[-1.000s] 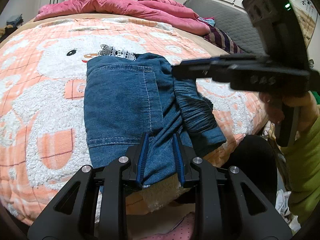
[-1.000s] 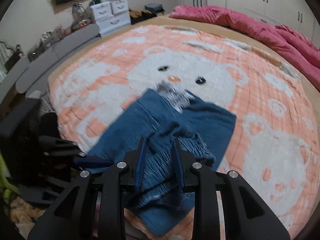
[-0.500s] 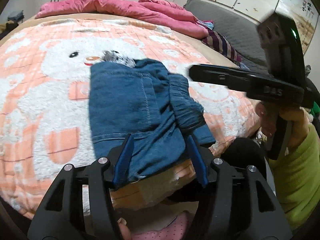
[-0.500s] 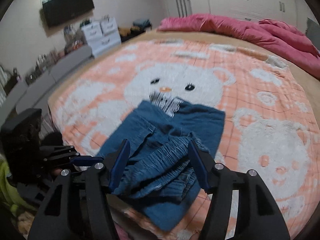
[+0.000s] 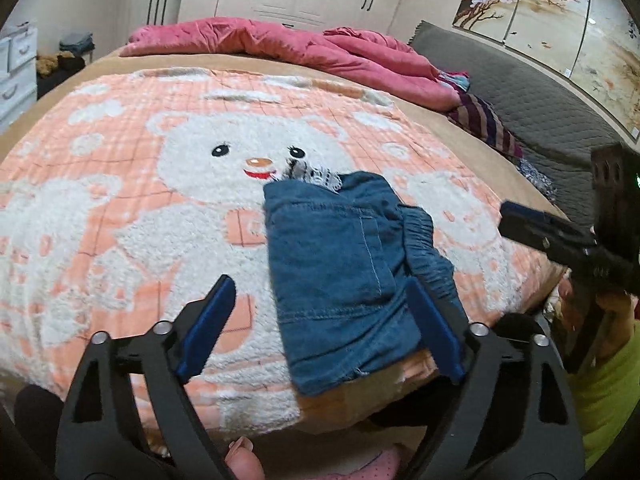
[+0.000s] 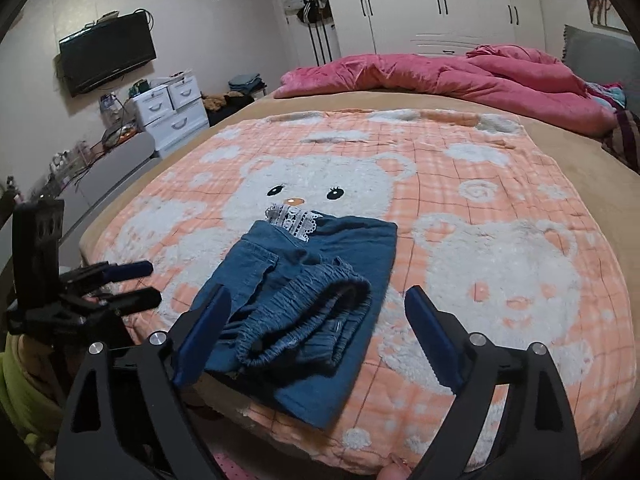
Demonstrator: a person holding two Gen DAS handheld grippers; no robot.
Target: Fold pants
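- We take the bear blanket [image 6: 500,208] as our landmark: peach, checked, with white bears, it covers the near part of the bed.
- The pants [image 6: 312,304], blue denim, lie folded into a compact bundle on the blanket's near edge, just below the big bear face [image 6: 316,188]; one corner of the bundle reaches the blanket's edge.
- The elastic waistband [image 6: 304,320] is bunched on top of the bundle at its near end, gathered into a loop.
- A strip of white lace [image 6: 292,218] sticks out from under the far end of the bundle, touching the bear's mouth area.
- In the left wrist view the pants [image 5: 340,272] show a flat folded panel with a stitched seam, the lace [image 5: 316,174] peeking out beyond it.
- Our left gripper [image 5: 320,320] hangs over the blanket's near edge with its blue-padded fingers [image 5: 208,320] spread wide; one pad is over bare blanket, the other beside the bundle's right side. It grips nothing.
- Our right gripper [image 6: 318,336] is likewise spread wide, above the near end of the bundle, with the waistband seen between the pads and nothing pinched.
- From the right wrist view, the left gripper [image 6: 132,284] shows off the blanket's left edge, its fingers apart.
- From the left wrist view, the right gripper [image 5: 560,240] shows off the blanket's right edge; we cannot tell its spread from there.
- A pink duvet [image 6: 440,76] is heaped along the far side of the bed, well beyond the blanket.
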